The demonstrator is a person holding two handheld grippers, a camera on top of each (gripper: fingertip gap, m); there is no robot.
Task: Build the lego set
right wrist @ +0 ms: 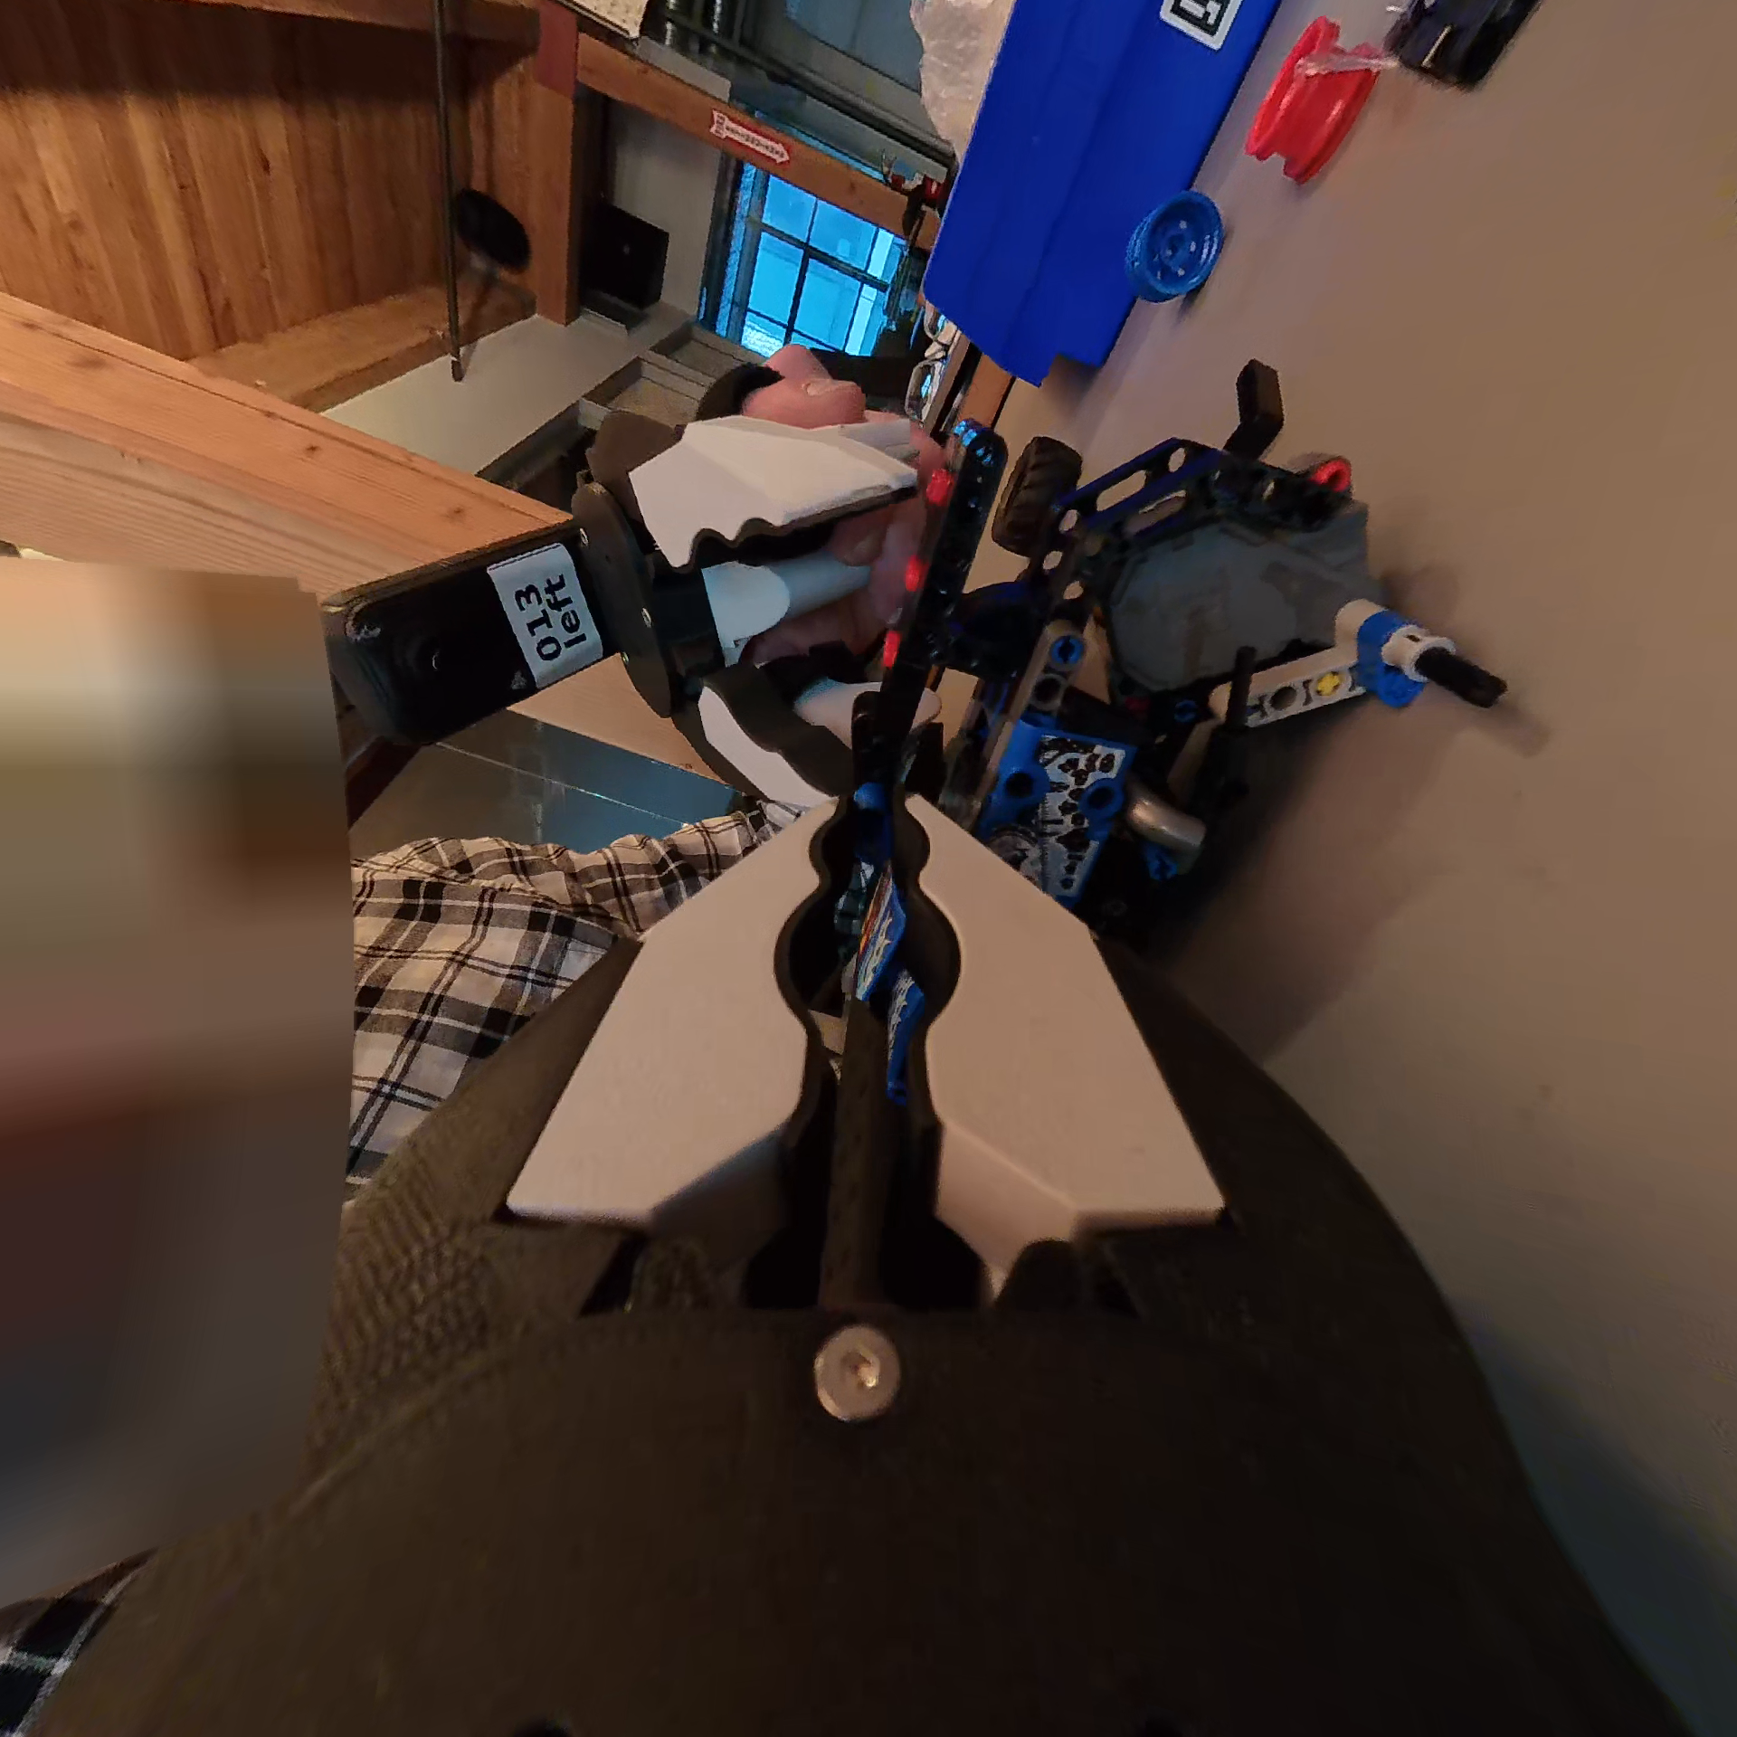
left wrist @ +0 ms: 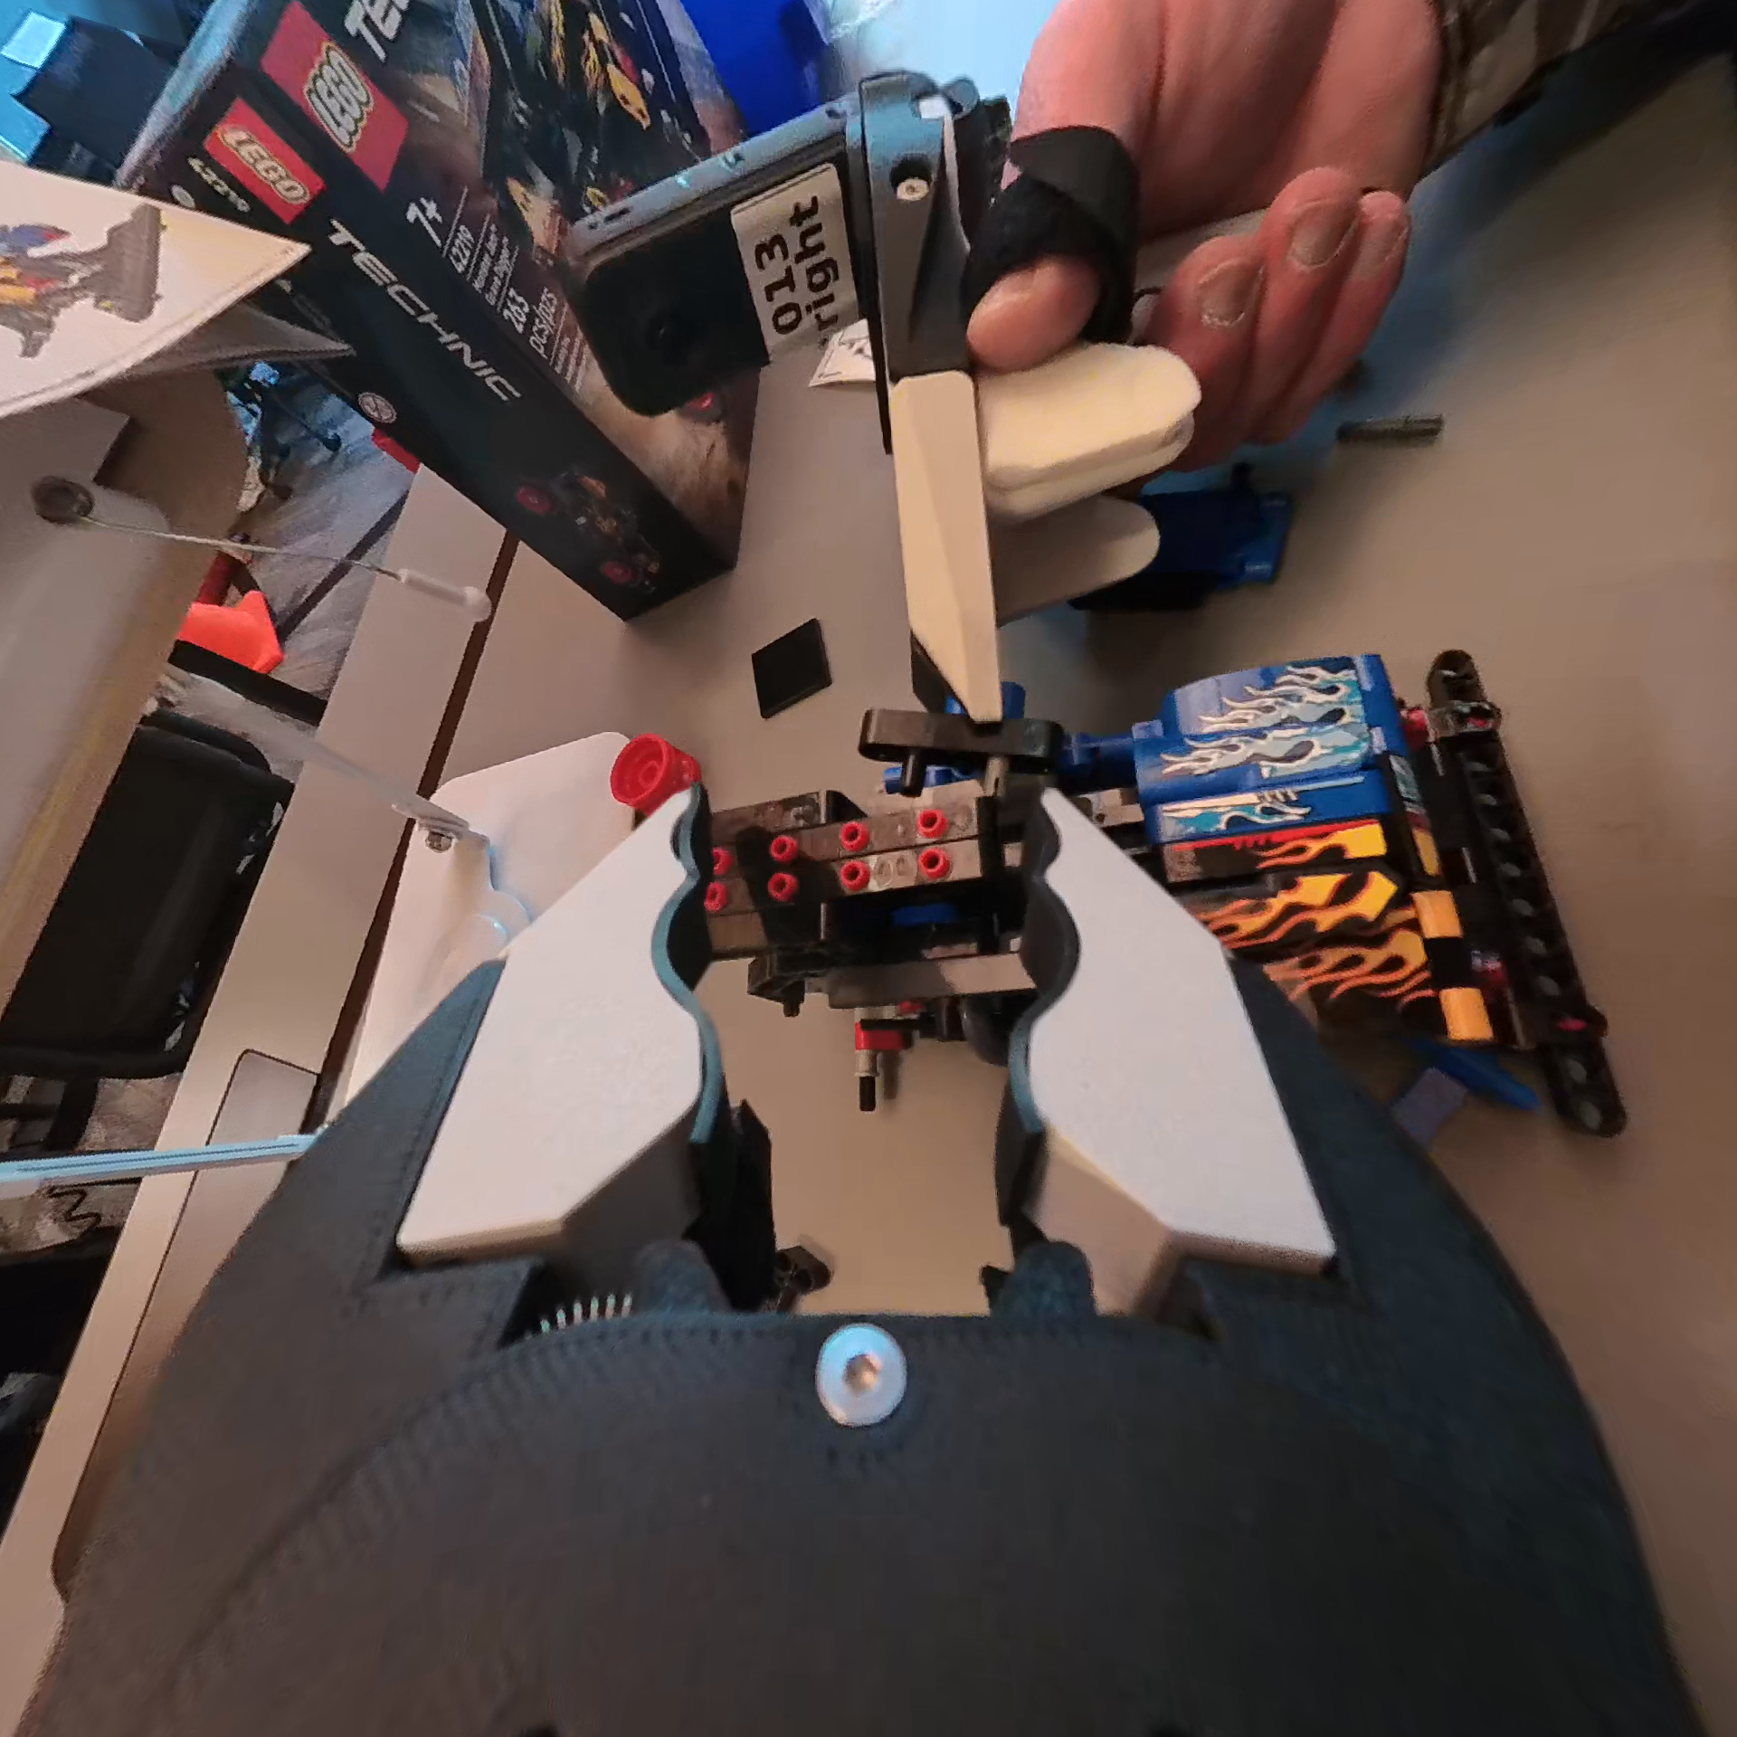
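With the truck model (left wrist: 987,902) as landmark, the left gripper (left wrist: 860,865) clamps its black chassis end to steady it on the table (left wrist: 1410,470), while above it the right gripper (left wrist: 978,710) pinches a black beam (left wrist: 959,738), seemingly to press it on

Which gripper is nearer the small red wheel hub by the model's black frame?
Left. The left gripper straddles the black frame, one fingertip beside the red wheel hub. The right gripper pinches a black beam farther along the model.
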